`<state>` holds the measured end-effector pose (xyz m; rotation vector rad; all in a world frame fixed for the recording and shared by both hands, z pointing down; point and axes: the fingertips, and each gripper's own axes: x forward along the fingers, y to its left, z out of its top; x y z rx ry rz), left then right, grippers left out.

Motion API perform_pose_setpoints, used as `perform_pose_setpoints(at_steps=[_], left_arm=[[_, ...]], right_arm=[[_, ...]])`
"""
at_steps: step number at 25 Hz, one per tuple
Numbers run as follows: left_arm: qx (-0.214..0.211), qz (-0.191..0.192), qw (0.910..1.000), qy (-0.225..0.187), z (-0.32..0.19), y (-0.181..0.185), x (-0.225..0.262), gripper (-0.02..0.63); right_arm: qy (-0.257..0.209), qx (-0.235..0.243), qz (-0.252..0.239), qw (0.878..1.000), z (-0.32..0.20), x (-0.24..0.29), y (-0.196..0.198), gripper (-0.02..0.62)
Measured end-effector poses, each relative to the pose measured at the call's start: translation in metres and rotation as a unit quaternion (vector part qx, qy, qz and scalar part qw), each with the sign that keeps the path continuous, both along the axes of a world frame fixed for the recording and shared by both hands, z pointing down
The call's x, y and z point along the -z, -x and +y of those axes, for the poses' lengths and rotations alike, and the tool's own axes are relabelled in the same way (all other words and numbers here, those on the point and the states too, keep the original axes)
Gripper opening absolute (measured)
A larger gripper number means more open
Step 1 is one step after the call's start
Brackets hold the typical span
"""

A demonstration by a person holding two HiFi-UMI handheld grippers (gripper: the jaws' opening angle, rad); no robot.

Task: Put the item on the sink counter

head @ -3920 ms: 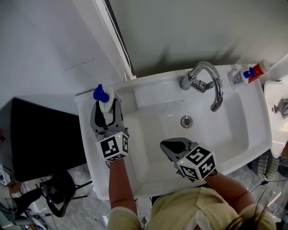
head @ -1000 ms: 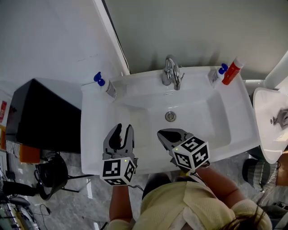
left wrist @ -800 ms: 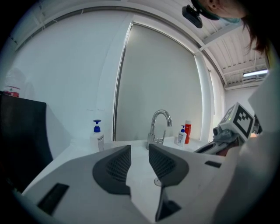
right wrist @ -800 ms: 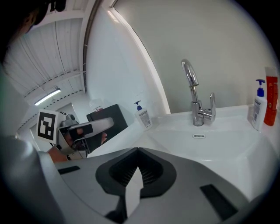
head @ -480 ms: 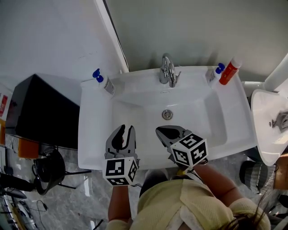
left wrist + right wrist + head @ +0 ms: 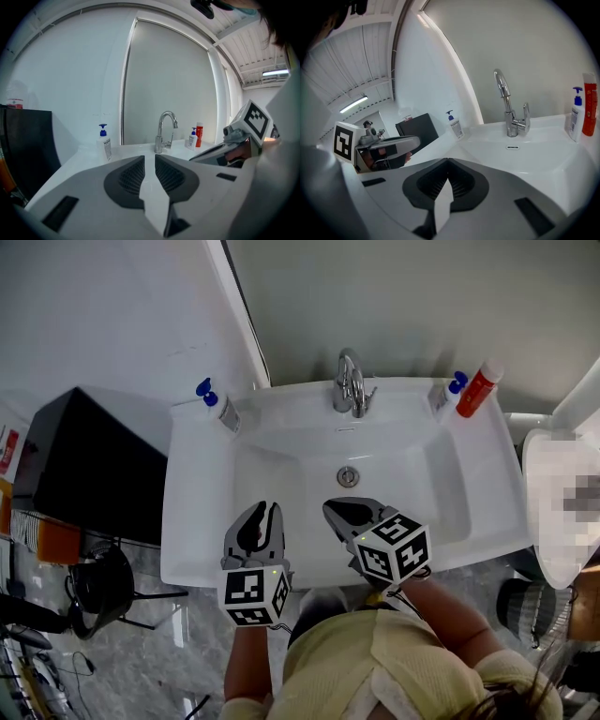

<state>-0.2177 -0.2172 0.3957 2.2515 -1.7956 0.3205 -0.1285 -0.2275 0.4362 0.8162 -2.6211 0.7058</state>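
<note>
Pretty clearly a bathroom or washroom. You've got a white ceramic sink [image 6: 197, 521] with a chrome tap [image 6: 350, 381] against a plain wall. There's a blue-topped pump bottle [image 6: 220, 409] on one back corner, and a second pump bottle [image 6: 448, 393] and a red bottle [image 6: 478, 387] on the other. Another white basin [image 6: 544, 559] sits right next door, with grey marble-look floor tiles [image 6: 178, 634] below.

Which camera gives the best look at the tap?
The right gripper view: the tap stands large and side-on, spout and lever clear. The head view shows the tap foreshortened from above; the left gripper view shows the tap small, farther off.
</note>
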Motion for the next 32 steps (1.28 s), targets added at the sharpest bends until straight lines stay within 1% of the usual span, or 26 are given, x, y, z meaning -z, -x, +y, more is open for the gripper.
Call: perform_pose_setpoints(at_steps=[9, 15, 23, 27, 32], left_arm=[[0.006, 0.001, 0.9999, 0.015, 0.01, -0.001, -0.005, 0.084], [-0.002, 0.018, 0.9992, 0.035, 0.015, -0.002, -0.015, 0.078], [-0.002, 0.009, 0.9987, 0.051, 0.02, -0.006, -0.023, 0.057], [-0.003, 0.012, 0.9981, 0.06, 0.021, -0.008, -0.025, 0.054], [0.002, 0.02, 0.9965, 0.081, 0.024, -0.005, -0.031, 0.051]], right_arm=[[-0.004, 0.008, 0.002, 1.0, 0.009, 0.0, 0.004, 0.023], [-0.006, 0.009, 0.004, 1.0, 0.013, 0.0, 0.006, 0.023], [-0.007, 0.011, 0.005, 1.0, 0.018, 0.0, 0.004, 0.023], [-0.009, 0.012, 0.004, 1.0, 0.019, 0.001, 0.005, 0.023], [-0.012, 0.016, 0.002, 1.0, 0.02, 0.002, 0.006, 0.022]])
